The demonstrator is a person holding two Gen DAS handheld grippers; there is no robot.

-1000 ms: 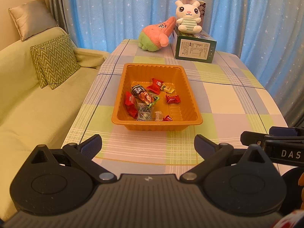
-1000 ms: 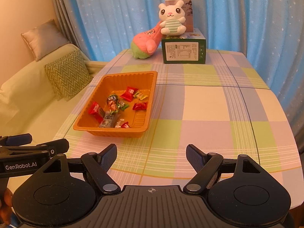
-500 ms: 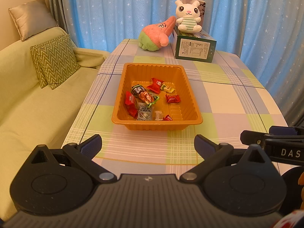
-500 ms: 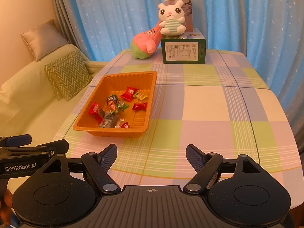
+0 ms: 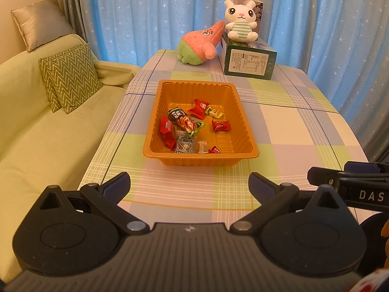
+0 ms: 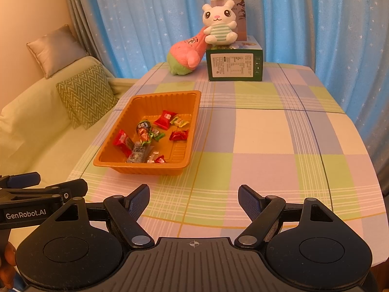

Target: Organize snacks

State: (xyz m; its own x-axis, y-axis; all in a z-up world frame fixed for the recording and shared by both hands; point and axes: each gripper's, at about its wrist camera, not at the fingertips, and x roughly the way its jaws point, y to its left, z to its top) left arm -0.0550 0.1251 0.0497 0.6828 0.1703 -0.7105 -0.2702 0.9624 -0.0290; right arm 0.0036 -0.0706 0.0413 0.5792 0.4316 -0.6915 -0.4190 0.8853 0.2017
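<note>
Left gripper: the left gripper (image 5: 189, 187) hangs over the near edge of the table, jaws spread wide with nothing between them; same pose and spread as a second ago.
Right gripper: the right gripper (image 6: 193, 199) is likewise held low over the near edge, jaws wide apart and gripping nothing; no shift from the earlier frames.
Snack tray: the orange plastic tray (image 5: 243, 112) sits on the left half of the table, well ahead of both grippers, in the same spot as before.
Snacks: all the wrapped snacks (image 5: 192, 126) lie inside the tray, clustered toward its near left part. They include a red packet (image 5: 199, 106) and a yellow-green candy (image 5: 214, 112) toward the far side, a crumpled red wrapper (image 5: 220, 125) at the right, and a long red packet (image 5: 167, 133) at the left. None has moved.
Table: the checked tablecloth (image 6: 262, 131) in green, lilac and cream covers the table.
Far end: a green box (image 6: 235, 67) stands there with a white bunny plush (image 6: 218, 25) seated on top; a pink-and-green plush (image 6: 186, 56) leans against the box's left side.
Left of table: a pale green sofa (image 5: 36, 131) with a chevron cushion (image 5: 69, 76).
Change overall: none visible between the frames.
</note>
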